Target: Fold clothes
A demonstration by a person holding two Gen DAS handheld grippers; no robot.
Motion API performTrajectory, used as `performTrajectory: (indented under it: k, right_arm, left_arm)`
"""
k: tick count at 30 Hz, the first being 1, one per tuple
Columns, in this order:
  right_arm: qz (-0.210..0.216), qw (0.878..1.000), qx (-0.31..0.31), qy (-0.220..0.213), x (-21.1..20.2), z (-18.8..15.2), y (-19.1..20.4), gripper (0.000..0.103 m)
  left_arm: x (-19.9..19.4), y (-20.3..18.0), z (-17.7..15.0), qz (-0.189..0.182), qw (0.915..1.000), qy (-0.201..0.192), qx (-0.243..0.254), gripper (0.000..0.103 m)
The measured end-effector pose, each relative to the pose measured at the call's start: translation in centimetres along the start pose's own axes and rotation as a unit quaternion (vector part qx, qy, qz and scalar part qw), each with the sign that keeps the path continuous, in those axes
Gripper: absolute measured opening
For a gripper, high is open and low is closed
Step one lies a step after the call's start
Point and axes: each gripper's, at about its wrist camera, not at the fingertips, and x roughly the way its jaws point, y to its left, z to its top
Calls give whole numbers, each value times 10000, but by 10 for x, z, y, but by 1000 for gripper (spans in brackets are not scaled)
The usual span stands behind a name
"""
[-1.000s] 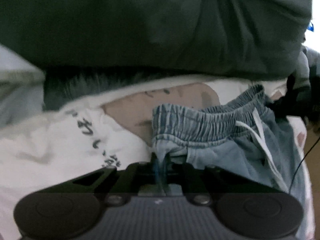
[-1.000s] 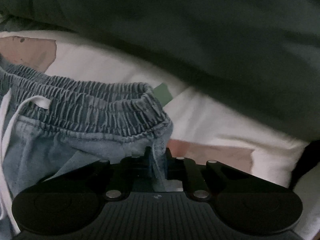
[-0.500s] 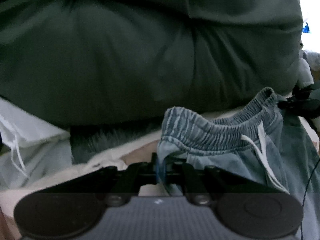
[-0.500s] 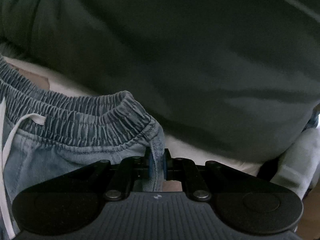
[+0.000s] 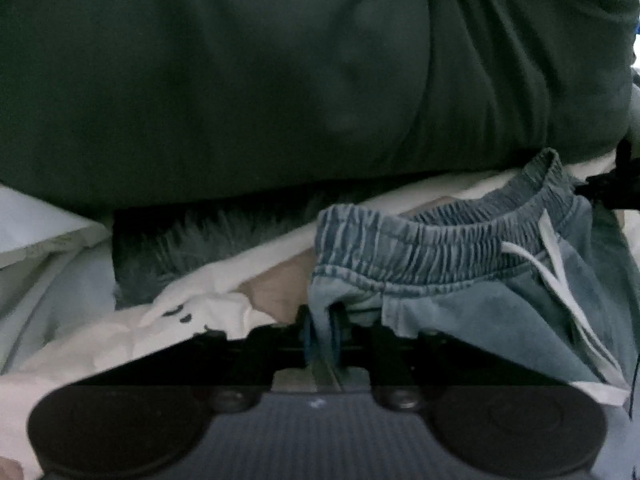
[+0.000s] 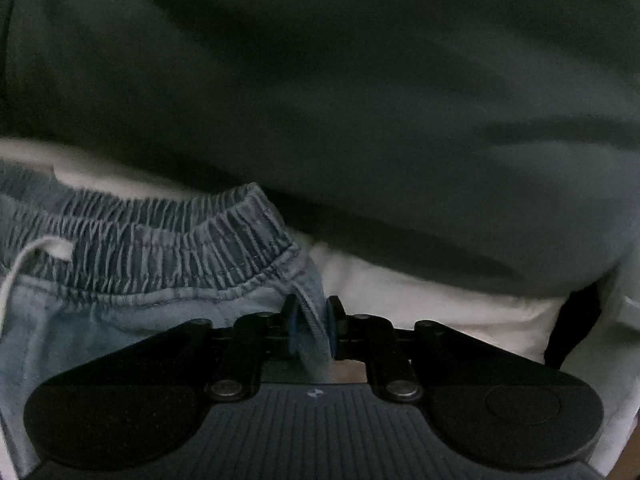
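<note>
Light blue denim shorts (image 5: 472, 308) with a gathered elastic waistband (image 5: 420, 244) and a white drawstring (image 5: 556, 276) hang between both grippers. My left gripper (image 5: 322, 330) is shut on the waistband's left corner. My right gripper (image 6: 310, 328) is shut on the right corner of the same shorts (image 6: 120, 308), just below the waistband (image 6: 160, 240). In the left wrist view the other gripper (image 5: 616, 188) shows as a dark shape at the far right, at the waistband's end. The legs of the shorts are hidden below the gripper bodies.
A person's dark green top (image 5: 280, 80) fills the upper half of both views, close behind the shorts. A white printed garment (image 5: 192, 312) lies under the shorts, with a grey furry piece (image 5: 192, 244) and pale fabric (image 5: 48, 264) at the left. White cloth (image 6: 432, 300) lies to the right.
Both grippers rose toward the green top with the shorts half a second ago, then eased back a little. More of the white garment shows below the waistband now. Both grips are unchanged.
</note>
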Motion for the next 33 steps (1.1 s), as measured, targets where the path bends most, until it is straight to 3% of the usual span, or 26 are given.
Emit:
performTrajectory:
  k: [3,12,19,21,24,33]
  right_arm:
    - [167,9997,177,-60,-14,-6,-10,42]
    - [191,9961,786,-345,-86,-55,-72,42]
    - [19,9924,1205,-248,-140,-132,-124,42]
    - [12,9905,1355,-220,-137,-155,-126,42]
    - [-51,9872,1584,-169,-122,-190,-120,42]
    - [-411,9681,2473,29,-157,-298,-144,42]
  left_arm:
    - [-10,-2,-1,99,9999,-43,42,23]
    - [-41,-31,-2,136,9994,-224,243,33]
    - [-51,-71,-3,95,9985,-331,424,36]
    - [-52,-81,-4,51,9986,-294,429,37]
    - [-54,-101,-8,6,9974,-276,663,47]
    - [-63,-157,-9,-391,9893,-344,1365,50]
